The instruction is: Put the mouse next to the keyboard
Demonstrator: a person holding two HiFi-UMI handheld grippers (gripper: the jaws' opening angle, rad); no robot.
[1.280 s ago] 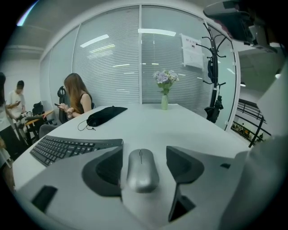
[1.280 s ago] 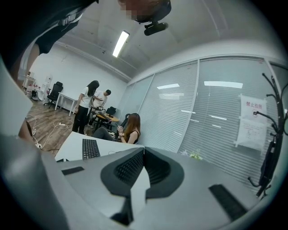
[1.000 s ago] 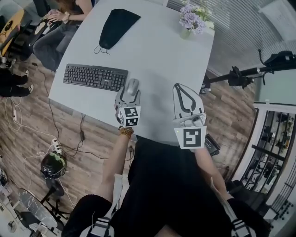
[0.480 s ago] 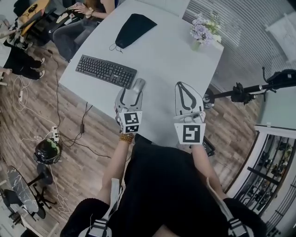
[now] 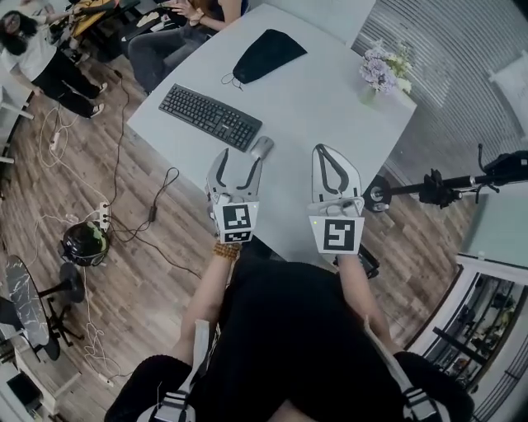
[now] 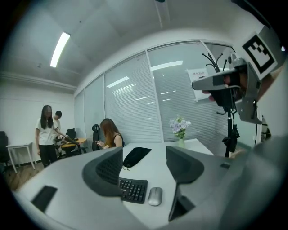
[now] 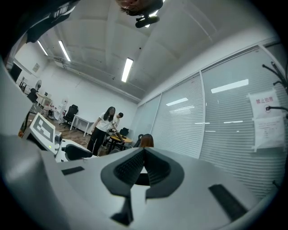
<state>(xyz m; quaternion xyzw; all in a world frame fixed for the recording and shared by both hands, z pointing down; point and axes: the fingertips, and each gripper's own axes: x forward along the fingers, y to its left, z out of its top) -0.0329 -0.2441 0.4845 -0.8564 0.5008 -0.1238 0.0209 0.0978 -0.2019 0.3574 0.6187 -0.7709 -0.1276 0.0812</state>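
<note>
A silver mouse [image 5: 261, 147] lies on the white table [image 5: 330, 107], close against the right end of the black keyboard [image 5: 209, 117]. The left gripper view shows the same mouse [image 6: 155, 196] beside the keyboard [image 6: 132, 189]. My left gripper [image 5: 235, 165] is open and empty, held above the table's near edge just short of the mouse. My right gripper [image 5: 332, 161] is shut with nothing in it, to the right of the left one, over the near part of the table. In the right gripper view its pads [image 7: 143, 167] meet.
A black pouch [image 5: 268, 53] lies at the table's far side and a vase of purple flowers [image 5: 379, 72] stands at the far right corner. A seated person [image 5: 177, 25] is at the far left. A black stand [image 5: 445, 185] is to the right. Cables [image 5: 136, 222] trail over the floor.
My left gripper has let go of the mouse and drawn back toward me, leaving it beside the keyboard. The head view has pulled away, so the table looks smaller and farther.
</note>
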